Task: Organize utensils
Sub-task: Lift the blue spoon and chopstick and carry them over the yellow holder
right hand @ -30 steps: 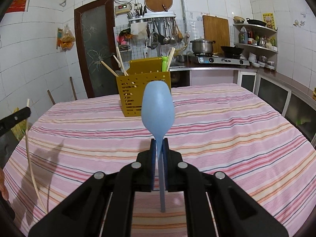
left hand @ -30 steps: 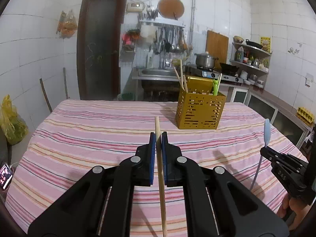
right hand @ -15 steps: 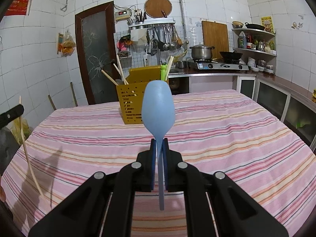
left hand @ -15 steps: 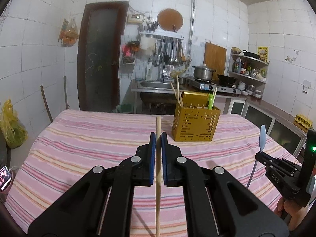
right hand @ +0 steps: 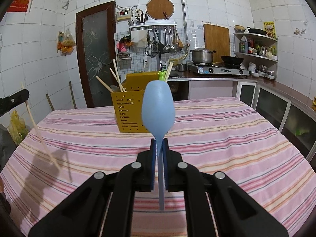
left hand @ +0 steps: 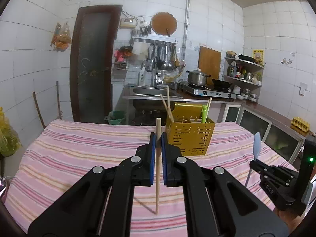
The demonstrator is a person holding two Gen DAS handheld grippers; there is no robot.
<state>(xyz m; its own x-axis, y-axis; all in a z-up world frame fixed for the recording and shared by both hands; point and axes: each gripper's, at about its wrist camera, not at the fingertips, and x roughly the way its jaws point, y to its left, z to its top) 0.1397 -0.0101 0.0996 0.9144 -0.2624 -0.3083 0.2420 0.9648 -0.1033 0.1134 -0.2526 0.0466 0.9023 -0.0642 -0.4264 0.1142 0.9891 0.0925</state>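
The striped tablecloth (left hand: 79, 148) covers the one table, whose near edge is cut off behind the gripper bodies in both views. On it, toward the far side, stands one yellow perforated utensil holder (left hand: 190, 138); in the right wrist view the spoon bowl hides much of its front, and what lies inside it cannot be made out. From it rise three wooden chopsticks (right hand: 116, 77) on its left side, one green utensil (left hand: 204, 112) and a further chopstick beside that on its right. The left gripper (left hand: 158, 138) has its blue pads pressed onto one wooden chopstick (left hand: 157, 169), held upright above the cloth, with a short end showing above the pads. The right gripper (right hand: 159, 144) pinches the handle of one pale blue plastic spoon (right hand: 158, 110), bowl up; the pads hide part of the handle. Each gripper appears only partly at the edge of the other's view.
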